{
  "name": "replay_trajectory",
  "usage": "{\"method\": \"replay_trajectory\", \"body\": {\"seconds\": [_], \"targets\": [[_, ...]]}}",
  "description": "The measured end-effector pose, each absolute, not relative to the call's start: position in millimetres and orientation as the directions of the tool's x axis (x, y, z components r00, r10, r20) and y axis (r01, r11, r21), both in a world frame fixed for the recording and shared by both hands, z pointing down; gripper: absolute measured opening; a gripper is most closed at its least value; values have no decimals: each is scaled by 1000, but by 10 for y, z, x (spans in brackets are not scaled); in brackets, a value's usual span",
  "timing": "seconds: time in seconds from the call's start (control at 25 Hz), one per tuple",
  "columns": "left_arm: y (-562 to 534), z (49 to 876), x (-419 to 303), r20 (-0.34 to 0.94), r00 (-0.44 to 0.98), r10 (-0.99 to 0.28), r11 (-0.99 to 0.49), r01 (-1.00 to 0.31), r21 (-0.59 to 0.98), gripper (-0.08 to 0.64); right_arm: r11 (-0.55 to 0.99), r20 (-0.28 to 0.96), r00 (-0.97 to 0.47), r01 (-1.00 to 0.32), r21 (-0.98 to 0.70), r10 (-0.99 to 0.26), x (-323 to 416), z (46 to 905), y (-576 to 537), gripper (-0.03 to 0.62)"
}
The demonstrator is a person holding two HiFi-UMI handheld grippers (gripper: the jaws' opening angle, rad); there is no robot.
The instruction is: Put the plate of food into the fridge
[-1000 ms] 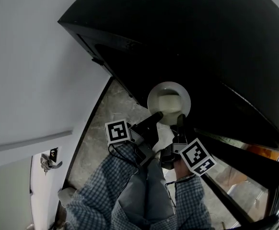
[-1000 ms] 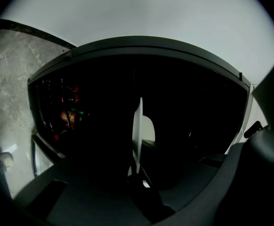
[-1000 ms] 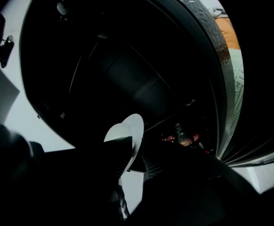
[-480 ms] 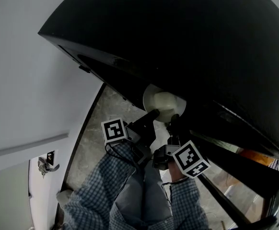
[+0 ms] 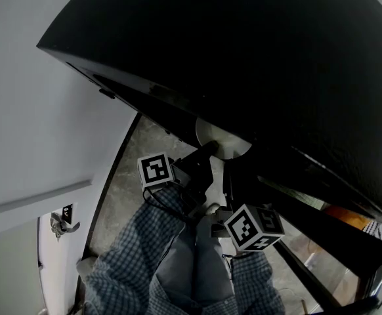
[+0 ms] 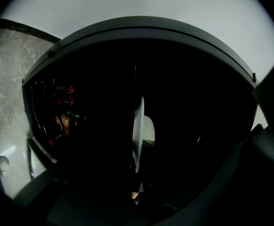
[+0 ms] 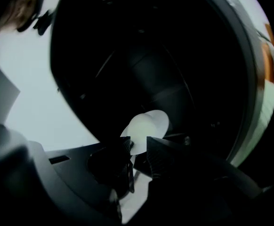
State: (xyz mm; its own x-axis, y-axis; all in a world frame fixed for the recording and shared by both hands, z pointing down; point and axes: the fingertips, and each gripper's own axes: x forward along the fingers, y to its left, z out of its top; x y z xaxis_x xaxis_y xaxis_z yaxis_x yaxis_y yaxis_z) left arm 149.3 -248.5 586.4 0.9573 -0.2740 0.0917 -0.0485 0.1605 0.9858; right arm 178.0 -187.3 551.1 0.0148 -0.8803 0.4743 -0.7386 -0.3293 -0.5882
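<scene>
The ribbed black fingers (image 7: pixel 157 157) of the right gripper (image 7: pixel 137 141) stand slightly spread, a narrow slit of light between them. Nothing is pinched there. The round white plate (image 7: pixel 146 124) lies just past their tips, its face turned towards the camera, with a mound of pale food (image 7: pixel 141 119) on it.

The left gripper (image 5: pixel 206 153) is closed on the plate's near rim. In the left gripper view the plate (image 6: pixel 138 131) stands edge-on up the middle of the frame and runs down into the dark fingers (almost black there, hard to separate from the shadow). The food (image 6: pixel 148 128) bulges to the right of that edge.

In the head view, the plate (image 5: pixel 214 136) sits at the centre, half tucked under the tall black fridge (image 5: pixel 243 58). The fridge's bulk fills the upper right and hides the plate's far side.

Both gripper views look into the unlit fridge interior. Red and orange packets (image 6: pixel 64 119) show on shelves at the left of the left gripper view.

Grey marbled floor (image 5: pixel 142 156) runs below the fridge, and a white wall (image 5: pixel 27 123) fills the left of the frame. Blue checked sleeves (image 5: pixel 128 258) come up from the bottom edge. A marker cube (image 5: pixel 157 170) rides on the left gripper and another (image 5: pixel 249 227) on the right.
</scene>
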Motion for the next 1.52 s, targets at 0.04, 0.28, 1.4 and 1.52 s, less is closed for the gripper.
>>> {"method": "replay_trajectory", "body": {"seconds": [0.04,0.28,1.4,1.52], "targets": [[-2490,5863,1499,91,957,-275,160,-47,986,41,-298,479,7,-791,-535,-878,1745,5479,-1879,89],[-2515,5900,1547,106,956,-273,170,-60,984,41,-19,554,39,-999,41,-831,1547,5328,-1987,89],[-2534,5741,1641,75,971,-228,159,-39,987,43,483,631,236,-467,741,-739,1448,5705,-2154,31],[-2539,5694,1641,53,973,-226,136,-23,990,43,485,638,239,-475,734,-732,1460,5732,-2155,31]]}}
